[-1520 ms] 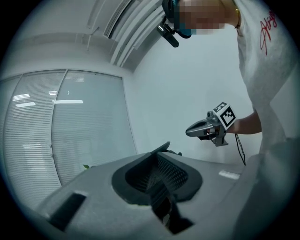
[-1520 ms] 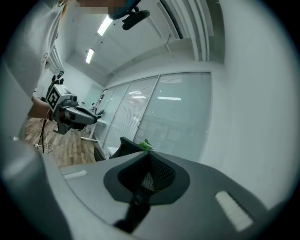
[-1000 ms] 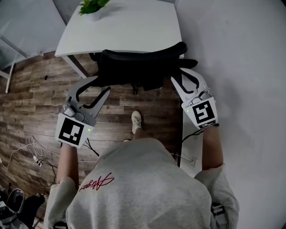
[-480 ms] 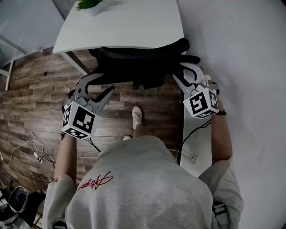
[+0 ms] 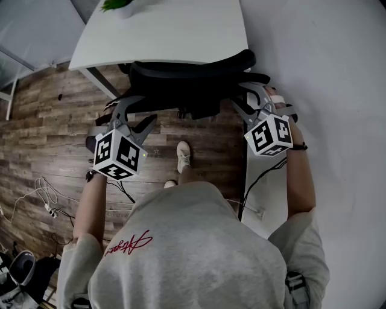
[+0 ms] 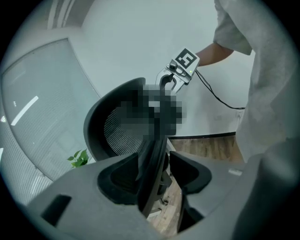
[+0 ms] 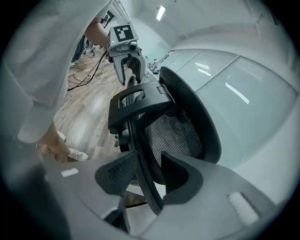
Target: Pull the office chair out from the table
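Note:
A black mesh-backed office chair [image 5: 187,81] stands tucked under the white table [image 5: 169,30]. My left gripper [image 5: 136,114] is at the left side edge of the chair back. In the left gripper view that dark frame edge [image 6: 152,173] runs between the jaws of this gripper [image 6: 157,168], with a gap on the right side. My right gripper [image 5: 248,99] is at the back's right edge. Its jaws [image 7: 147,173] straddle the frame edge [image 7: 140,159] loosely. Both grippers' jaws have just been opening and stand open around the frame.
A potted plant [image 5: 120,6] sits on the table's far side. Cables [image 5: 48,205] lie on the wood floor at left. A white baseboard strip [image 5: 265,199] and the wall run close on the right. My shoe [image 5: 184,158] is behind the chair. A table leg [image 5: 99,84] slants down at left.
Both grippers have come down and forward onto the chair back's side edges, rolling as they went. The jaws stand wider than before. The chair has not moved.

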Demonstrator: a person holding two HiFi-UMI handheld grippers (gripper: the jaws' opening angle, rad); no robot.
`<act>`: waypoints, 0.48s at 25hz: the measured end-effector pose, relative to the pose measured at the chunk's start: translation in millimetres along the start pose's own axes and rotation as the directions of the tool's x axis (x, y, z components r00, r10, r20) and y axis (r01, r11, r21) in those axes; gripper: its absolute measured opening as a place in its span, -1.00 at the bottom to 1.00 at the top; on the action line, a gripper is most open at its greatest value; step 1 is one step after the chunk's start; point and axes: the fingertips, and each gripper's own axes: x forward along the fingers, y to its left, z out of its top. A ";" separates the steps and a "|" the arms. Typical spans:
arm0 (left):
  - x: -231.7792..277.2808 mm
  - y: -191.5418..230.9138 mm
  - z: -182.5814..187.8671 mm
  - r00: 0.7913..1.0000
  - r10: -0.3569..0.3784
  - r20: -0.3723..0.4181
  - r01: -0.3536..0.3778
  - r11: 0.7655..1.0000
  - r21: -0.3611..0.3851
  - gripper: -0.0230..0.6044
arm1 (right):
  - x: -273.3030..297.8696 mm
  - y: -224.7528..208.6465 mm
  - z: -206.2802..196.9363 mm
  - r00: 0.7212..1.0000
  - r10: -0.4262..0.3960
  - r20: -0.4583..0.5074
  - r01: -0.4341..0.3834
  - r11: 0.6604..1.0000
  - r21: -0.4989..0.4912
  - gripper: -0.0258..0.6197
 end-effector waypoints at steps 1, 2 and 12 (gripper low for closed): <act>2.9 -0.8 -1.6 1.000 -0.003 -0.015 0.003 1.000 0.011 -0.25 | 0.1 -0.3 -0.2 1.000 0.004 -0.005 -0.004 1.000 -0.005 -0.41; 5.4 -1.3 -2.8 1.000 -0.005 -0.028 0.006 1.000 0.022 -0.24 | -0.1 -0.4 -0.9 1.000 0.008 -0.016 -0.008 1.000 -0.015 -0.41; 24.4 -2.0 -6.9 0.993 0.005 -0.115 0.005 0.996 0.089 -0.24 | 11.3 8.1 -21.2 0.990 0.055 -0.130 -0.070 0.991 -0.111 -0.25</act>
